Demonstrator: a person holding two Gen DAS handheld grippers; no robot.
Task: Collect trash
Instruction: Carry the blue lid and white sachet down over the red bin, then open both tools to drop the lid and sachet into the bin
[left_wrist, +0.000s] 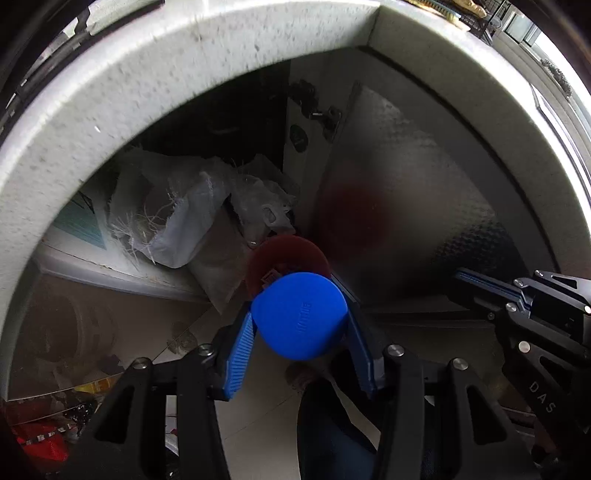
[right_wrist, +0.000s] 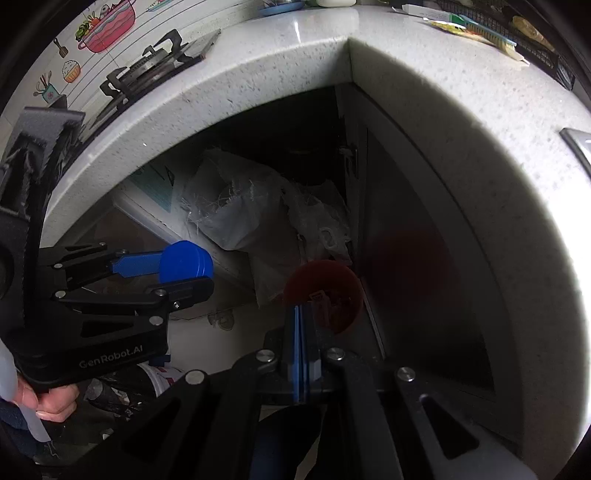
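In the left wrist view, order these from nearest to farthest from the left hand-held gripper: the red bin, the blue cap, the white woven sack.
1. Blue cap: between the fingers of the left hand-held gripper.
2. Red bin: just beyond the cap, on the floor.
3. White woven sack: farther back, to the left, under the counter.

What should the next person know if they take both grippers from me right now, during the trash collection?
Left gripper: jaws shut on the blue cap, held above the floor by the counter corner.
Right gripper: jaws shut, nothing between them.
Red bin: on the floor at the foot of the cabinet, beside the metal door, with some trash already inside. In the left wrist view it sits just beyond the cap.
Done: the cap is picked up and brought near the bin.
Left: probably move the cap over the bin opening and release it. Whether other trash remains to collect cannot be told from these views.
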